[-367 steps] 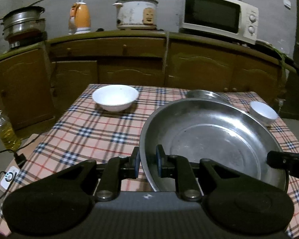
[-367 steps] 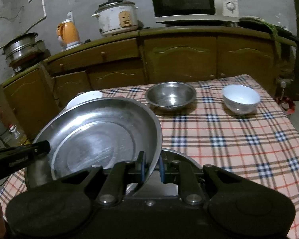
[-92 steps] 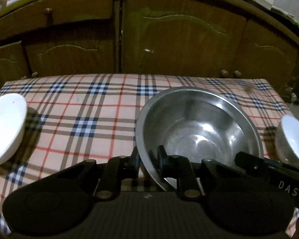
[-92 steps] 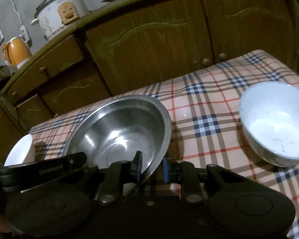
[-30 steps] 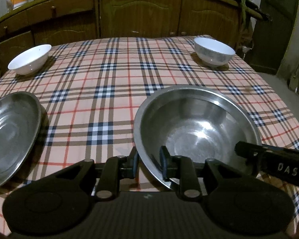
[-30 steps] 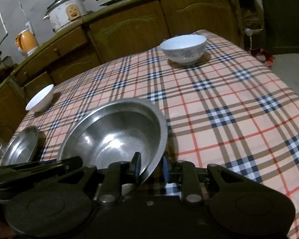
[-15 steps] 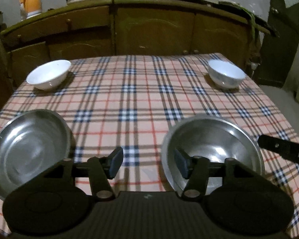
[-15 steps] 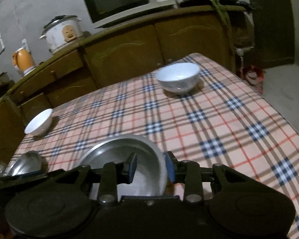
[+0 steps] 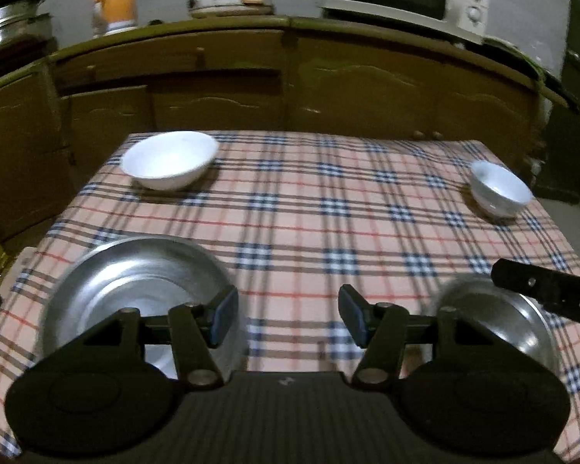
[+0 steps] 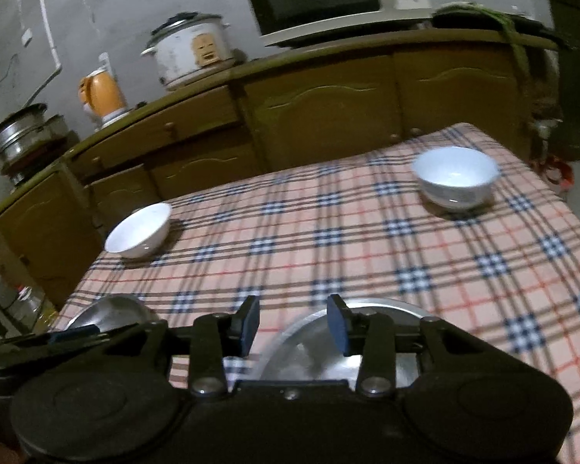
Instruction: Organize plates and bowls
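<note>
Checked tablecloth (image 9: 290,224) carries four vessels: two steel, two white. Left-wrist view: steel plate (image 9: 135,290) at the near left edge, white bowl (image 9: 170,164) at the far left corner, small white bowl (image 9: 500,189) near the far right edge. Only the right-wrist view shows the steel bowl (image 10: 352,336) clearly, at the near edge, partly under my right gripper (image 10: 293,324). My left gripper (image 9: 286,315) is spread wide, holding nothing; the right is parted too, empty.
</note>
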Demonstrator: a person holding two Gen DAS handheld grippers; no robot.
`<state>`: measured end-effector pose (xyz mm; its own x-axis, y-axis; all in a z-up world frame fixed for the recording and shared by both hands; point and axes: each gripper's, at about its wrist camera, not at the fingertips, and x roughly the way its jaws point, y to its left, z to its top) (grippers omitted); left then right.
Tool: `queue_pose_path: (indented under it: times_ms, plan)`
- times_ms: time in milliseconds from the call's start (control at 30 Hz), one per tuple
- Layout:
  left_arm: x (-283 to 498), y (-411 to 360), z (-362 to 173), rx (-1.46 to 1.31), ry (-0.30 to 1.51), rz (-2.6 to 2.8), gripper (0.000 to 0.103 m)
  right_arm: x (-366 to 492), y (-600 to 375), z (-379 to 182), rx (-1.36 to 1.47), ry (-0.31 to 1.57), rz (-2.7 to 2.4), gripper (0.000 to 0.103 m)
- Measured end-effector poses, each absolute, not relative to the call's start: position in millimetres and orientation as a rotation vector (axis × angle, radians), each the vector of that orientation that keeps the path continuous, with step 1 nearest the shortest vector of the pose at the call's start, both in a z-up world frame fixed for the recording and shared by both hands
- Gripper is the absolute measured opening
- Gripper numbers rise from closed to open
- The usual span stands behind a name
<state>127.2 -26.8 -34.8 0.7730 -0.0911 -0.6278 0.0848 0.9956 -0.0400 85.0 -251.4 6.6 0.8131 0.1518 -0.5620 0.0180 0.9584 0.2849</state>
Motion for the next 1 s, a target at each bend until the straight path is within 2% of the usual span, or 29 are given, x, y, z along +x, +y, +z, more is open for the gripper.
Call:
queue_pose_path:
  times_ms: [400, 533, 600, 933, 1000]
  plan:
    - [188, 59, -23, -0.080, 0.660, 0.046, 0.061, 176, -166, 18, 0.237, 0.646, 0.212, 0.049]
    - [227, 90, -21, -0.102, 0.656, 0.111, 0.064, 227, -132, 25, 0.216, 0.648, 0.269, 0.056]
    - [253, 105, -23, -0.111, 0.670, 0.137, 0.065, 253, -116, 23, 0.209, 0.659, 0.288, 0.056]
    - [356, 138, -55, -0.134, 0.718, 0.193, 0.066, 368, -57, -24, 0.222, 0.777, 0.311, 0.057]
    - [368, 143, -63, -0.148, 0.729, 0.186, 0.062, 384, -56, -36, 0.240, 0.802, 0.294, 0.057]
